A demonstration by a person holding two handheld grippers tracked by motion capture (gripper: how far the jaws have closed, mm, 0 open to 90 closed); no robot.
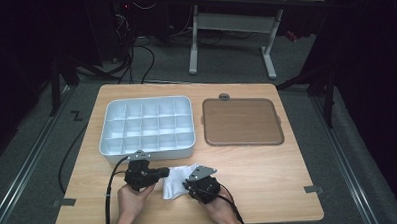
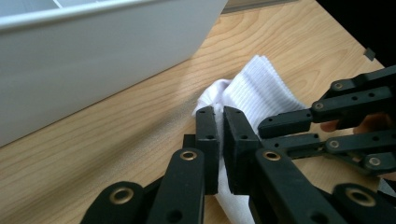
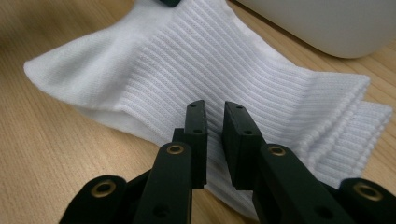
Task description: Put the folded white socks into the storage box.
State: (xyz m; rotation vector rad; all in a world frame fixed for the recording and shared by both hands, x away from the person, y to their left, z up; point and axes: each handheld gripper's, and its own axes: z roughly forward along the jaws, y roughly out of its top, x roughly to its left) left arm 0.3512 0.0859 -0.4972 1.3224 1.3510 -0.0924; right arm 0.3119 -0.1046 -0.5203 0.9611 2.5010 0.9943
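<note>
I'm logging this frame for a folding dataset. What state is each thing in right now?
White sock: lying flat on the table, folded over, pinched from both sides.
Left tongs: shut on the sock's edge.
Right tongs: shut on a fold of the ribbed sock.
White compartment tray: upright, every compartment empty.
Brown lid: lying flat beside the tray, not on it.
</note>
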